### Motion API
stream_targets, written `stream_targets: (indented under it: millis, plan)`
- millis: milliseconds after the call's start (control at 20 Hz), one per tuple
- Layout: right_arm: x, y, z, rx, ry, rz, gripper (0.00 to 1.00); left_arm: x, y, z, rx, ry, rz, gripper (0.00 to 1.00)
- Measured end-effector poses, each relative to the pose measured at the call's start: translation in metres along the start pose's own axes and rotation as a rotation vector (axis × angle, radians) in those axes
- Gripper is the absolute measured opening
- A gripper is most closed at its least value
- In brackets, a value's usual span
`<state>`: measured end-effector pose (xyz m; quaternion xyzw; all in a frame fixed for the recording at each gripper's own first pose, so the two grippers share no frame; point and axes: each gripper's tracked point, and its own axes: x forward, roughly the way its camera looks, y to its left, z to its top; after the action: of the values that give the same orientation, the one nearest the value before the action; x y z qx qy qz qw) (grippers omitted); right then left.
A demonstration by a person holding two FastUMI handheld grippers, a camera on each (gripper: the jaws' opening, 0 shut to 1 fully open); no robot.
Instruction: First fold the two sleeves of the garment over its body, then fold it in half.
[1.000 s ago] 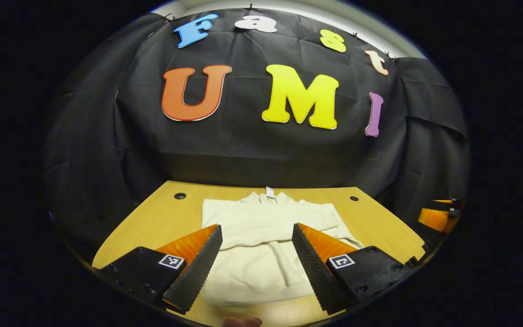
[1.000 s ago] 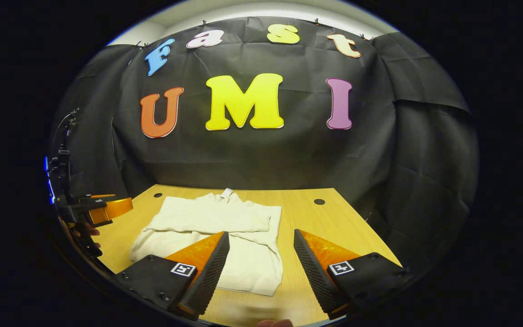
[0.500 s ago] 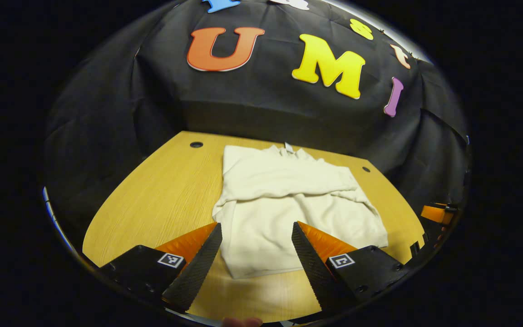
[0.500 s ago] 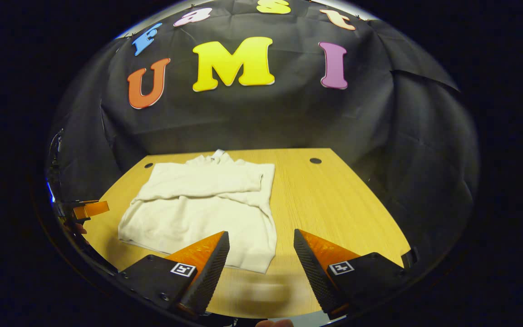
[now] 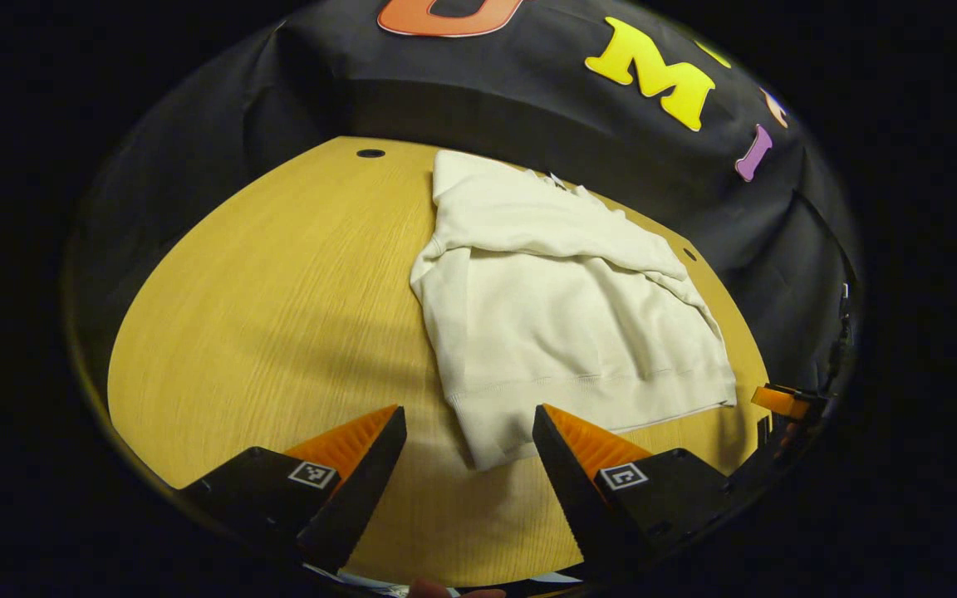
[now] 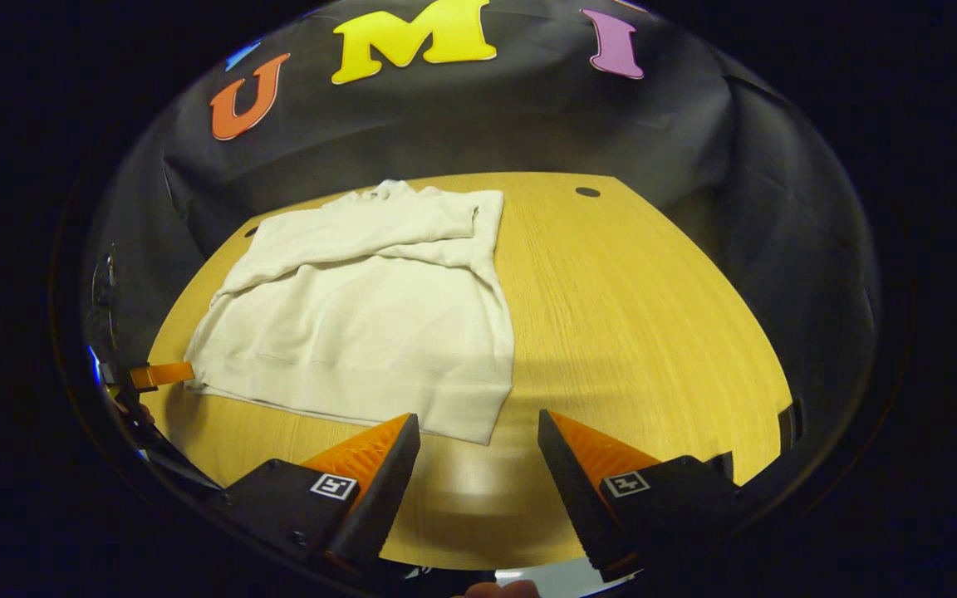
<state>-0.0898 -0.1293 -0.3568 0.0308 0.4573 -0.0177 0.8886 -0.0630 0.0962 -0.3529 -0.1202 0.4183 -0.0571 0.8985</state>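
Garment (image 5: 561, 307) lies flat on the wooden surface (image 5: 279, 316), just ahead of both tools, its hem edge nearest them and its collar at the far end by the booth wall. Both sleeves (image 6: 379, 232) already sit folded across the upper body, forming a layered band below the collar, so the first part of the task looks done. What remains, by my reading, is the fold in half: the hem has not been lifted and the lower body is spread in a single flat panel.

In the left gripper view, the left tool (image 5: 466, 448) hovers with its jaws wide apart, the near left hem corner (image 5: 483, 453) lying in the gap between its fingers but not pinched. In the right gripper view, the right tool (image 6: 478, 457) is likewise spread wide and empty, with the near right hem corner (image 6: 474, 428) just ahead of the gap between its fingers. Neither tool presses on cloth. Each seems placed to take its own corner of the hem, and from there carry it toward the collar.
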Motion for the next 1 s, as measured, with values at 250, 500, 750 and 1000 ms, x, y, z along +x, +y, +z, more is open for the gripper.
stream_targets:
  millis: [250, 500, 750, 1000]
  plan:
    - [0.032, -0.002, -0.01, 0.034, 0.074, -0.036, 0.92, 0.012, -0.006, 0.007, 0.002, 0.031, 0.011, 0.96]
    - [0.044, 0.014, -0.008, 0.001, 0.084, -0.013, 0.78, 0.023, -0.007, 0.009, 0.02, 0.064, 0.06, 0.81]
    - [0.047, 0.021, -0.003, 0.045, 0.111, 0.033, 0.23, 0.025, -0.008, 0.011, -0.061, 0.089, 0.043, 0.23]
    - [0.043, 0.02, 0.0, 0.102, 0.122, 0.046, 0.06, 0.017, -0.016, 0.01, -0.095, 0.095, 0.0, 0.04]
